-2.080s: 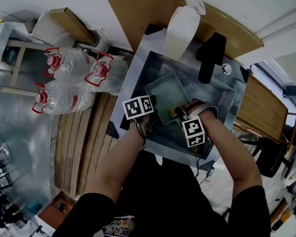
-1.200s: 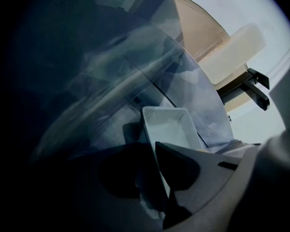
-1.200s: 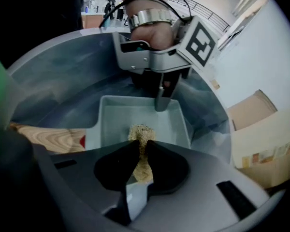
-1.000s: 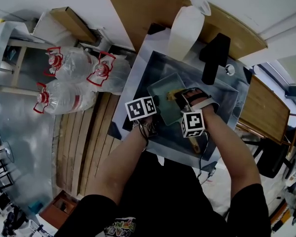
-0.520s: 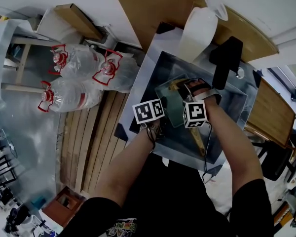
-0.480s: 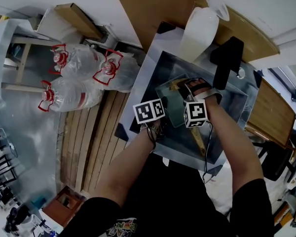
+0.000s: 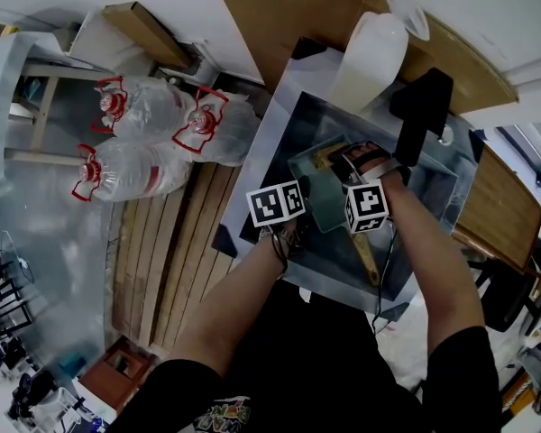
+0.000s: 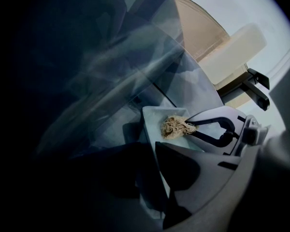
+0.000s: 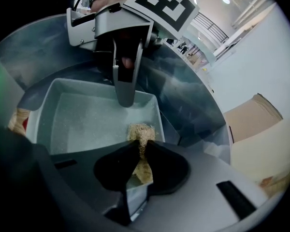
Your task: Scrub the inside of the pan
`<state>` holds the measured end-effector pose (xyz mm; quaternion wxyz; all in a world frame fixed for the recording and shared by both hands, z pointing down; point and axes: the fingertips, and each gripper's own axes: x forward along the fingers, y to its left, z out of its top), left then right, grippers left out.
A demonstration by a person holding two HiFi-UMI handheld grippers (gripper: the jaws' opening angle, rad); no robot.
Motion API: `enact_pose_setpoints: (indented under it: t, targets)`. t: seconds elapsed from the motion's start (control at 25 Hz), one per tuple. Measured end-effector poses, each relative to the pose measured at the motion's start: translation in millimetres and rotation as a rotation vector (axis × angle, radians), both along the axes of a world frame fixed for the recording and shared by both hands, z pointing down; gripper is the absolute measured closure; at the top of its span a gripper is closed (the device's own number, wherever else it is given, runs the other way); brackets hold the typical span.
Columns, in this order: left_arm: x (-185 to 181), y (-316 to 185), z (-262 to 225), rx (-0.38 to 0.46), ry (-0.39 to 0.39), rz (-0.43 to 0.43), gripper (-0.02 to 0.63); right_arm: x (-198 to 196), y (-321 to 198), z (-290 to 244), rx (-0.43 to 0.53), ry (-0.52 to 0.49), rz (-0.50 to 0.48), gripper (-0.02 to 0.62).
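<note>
My left gripper clamped the rim of the pan in the sink at the head view's upper right, while my right gripper pinched a tan scrubber inside the pan.

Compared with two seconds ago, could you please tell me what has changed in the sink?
The right gripper, shut on the scrub pad, has dragged it across the pan from the near corner toward the far edge. The left gripper stays clamped on the pan's rim, and the pan sits about where it was.
</note>
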<state>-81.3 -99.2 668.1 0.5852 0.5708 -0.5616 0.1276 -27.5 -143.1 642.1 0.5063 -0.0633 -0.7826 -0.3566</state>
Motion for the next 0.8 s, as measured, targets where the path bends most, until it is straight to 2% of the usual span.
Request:
enact_pose_setpoints:
  t: [0.12,0.8]
  targets:
    - [0,0,0,0.000,-0.001,0.001,0.506,5,4,1,-0.037,0.002,0.019,0.537]
    - [0,0,0,0.006,0.001,-0.006,0.506,42,38,-1,-0.112,0.072,0.017,0.537]
